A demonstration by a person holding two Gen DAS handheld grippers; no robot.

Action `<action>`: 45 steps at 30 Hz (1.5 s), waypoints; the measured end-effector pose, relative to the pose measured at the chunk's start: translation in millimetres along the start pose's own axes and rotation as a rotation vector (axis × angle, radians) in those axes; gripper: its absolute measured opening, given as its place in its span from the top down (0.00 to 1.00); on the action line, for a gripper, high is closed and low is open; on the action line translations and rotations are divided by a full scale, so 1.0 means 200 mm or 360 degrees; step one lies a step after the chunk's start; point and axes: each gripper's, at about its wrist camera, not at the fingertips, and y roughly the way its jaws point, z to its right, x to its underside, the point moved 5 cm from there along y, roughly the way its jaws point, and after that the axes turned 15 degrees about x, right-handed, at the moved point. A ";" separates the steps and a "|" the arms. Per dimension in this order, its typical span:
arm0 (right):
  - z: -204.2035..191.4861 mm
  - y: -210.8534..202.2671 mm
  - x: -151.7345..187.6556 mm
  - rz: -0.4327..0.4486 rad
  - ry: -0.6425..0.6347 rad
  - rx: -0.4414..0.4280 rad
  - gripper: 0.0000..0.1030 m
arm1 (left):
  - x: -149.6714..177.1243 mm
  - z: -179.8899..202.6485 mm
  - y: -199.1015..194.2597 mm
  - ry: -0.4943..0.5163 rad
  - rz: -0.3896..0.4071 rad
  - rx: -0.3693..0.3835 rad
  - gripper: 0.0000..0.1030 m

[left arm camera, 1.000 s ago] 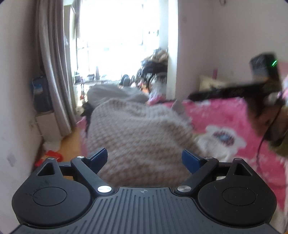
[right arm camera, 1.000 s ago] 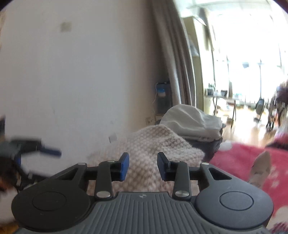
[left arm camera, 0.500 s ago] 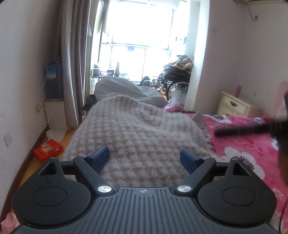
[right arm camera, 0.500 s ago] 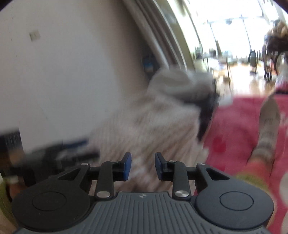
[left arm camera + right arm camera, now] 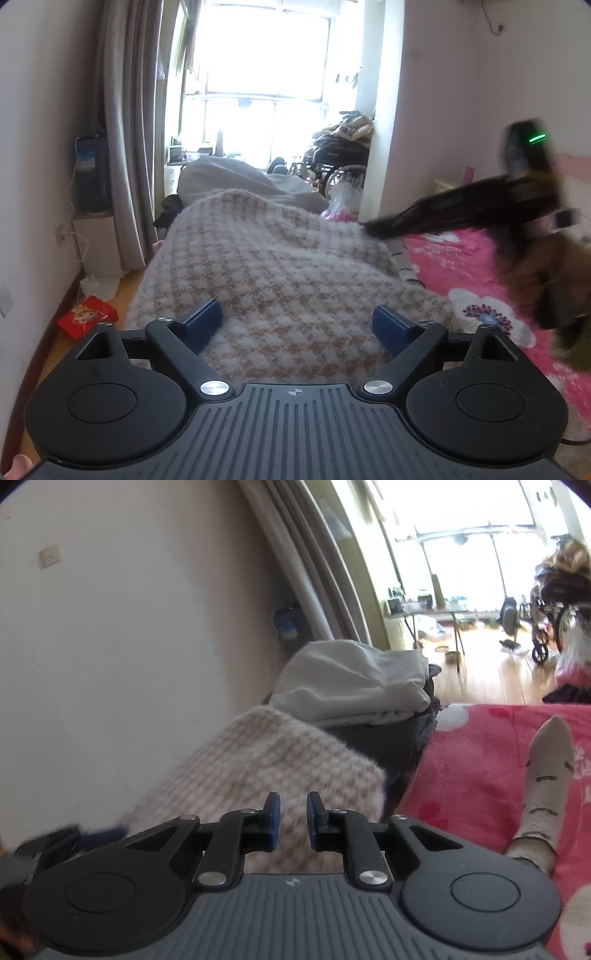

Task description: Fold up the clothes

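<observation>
The right tool (image 5: 292, 819) is seen closing, jaws narrowed vs. a sec. ago, nothing pinched yet; the fuzzy cream-and-tan checked knit garment (image 5: 258, 775) lies just ahead on the pink floral bed (image 5: 480, 757). The left tool (image 5: 295, 325) is kept wide open, empty, w/ garment between its pads. A grab of the edge is judged imminent.

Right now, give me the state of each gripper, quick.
Left gripper: open wide over the knit sweater, gripping nothing.
Right gripper: fingers closing, a narrow gap left, sweater behind them, no grip visible.
</observation>
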 end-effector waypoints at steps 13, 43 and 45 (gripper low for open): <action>-0.23 0.18 -0.37 0.0047 -0.0178 -0.0108 0.83 | 0.01 0.01 -0.02 -0.0039 0.0053 0.0045 0.12; -0.21 0.12 -0.14 -0.0048 -0.0061 -0.0095 0.68 | -0.09 0.01 -0.11 -0.0290 -0.0128 -0.0309 0.12; -0.30 0.01 -0.05 -0.0059 -0.0240 -0.0166 0.68 | -0.09 0.02 -0.12 -0.0333 -0.0166 -0.0387 0.11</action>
